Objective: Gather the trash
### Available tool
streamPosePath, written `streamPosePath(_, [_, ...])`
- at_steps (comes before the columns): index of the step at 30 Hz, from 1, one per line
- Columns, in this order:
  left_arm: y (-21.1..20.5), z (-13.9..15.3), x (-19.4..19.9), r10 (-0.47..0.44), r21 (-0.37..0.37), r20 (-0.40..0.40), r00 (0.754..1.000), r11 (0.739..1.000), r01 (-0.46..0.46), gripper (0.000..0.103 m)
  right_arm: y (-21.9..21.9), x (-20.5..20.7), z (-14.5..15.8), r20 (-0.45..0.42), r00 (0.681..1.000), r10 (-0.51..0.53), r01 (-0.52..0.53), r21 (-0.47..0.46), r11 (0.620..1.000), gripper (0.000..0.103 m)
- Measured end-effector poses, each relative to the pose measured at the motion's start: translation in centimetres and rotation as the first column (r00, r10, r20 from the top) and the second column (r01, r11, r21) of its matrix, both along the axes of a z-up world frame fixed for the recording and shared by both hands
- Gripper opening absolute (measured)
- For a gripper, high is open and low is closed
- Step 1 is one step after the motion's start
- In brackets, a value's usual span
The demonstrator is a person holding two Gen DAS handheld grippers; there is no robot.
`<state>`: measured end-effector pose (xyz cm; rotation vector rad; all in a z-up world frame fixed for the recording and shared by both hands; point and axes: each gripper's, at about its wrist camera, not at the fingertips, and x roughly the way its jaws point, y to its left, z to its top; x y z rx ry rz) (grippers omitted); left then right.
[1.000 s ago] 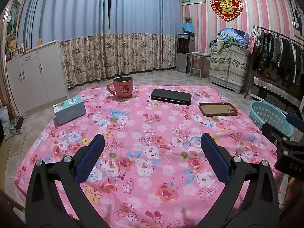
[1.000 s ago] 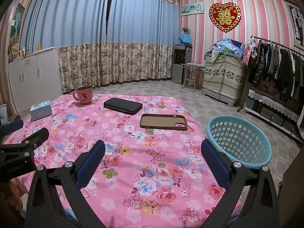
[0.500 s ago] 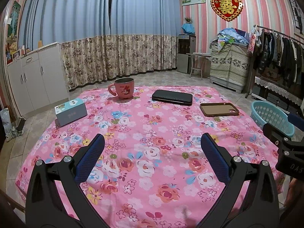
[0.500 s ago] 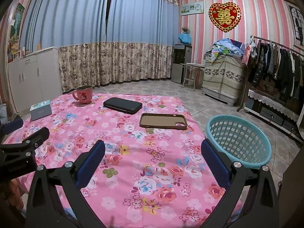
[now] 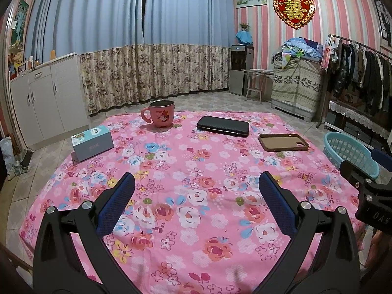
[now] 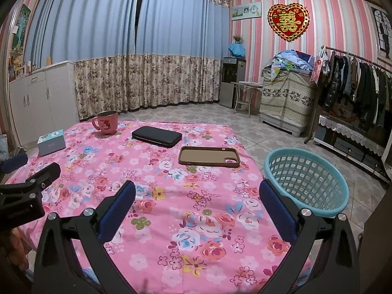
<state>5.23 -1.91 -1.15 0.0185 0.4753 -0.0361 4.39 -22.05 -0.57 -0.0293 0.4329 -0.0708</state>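
Both the left tool (image 5: pixel 196 188) and the right tool (image 6: pixel 197 196) are held spread apart and empty above the pink floral worktop (image 5: pixel 196 161), beside whose right edge the teal basket (image 6: pixel 306 178) is seen on the floor, near the brown phone case (image 6: pixel 209 156).

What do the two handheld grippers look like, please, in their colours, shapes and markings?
The left gripper and the right gripper look alike: black, angular, triangulated frames with silver round bolt heads, each carrying two long fingers faced with dark blue textured pads. Seen from the left camera, the right gripper's black body carries pale lettering, partly cut off. No cables or sleeves show.
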Motion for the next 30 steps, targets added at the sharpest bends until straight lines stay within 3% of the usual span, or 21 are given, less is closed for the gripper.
streamPosePath(30, [-0.01,0.09,-0.23,0.011,0.011,-0.001,1.0,1.0,-0.011,0.098,0.0,-0.07,0.15,0.01,1.0,-0.009,0.009,0.005,1.0,0.099])
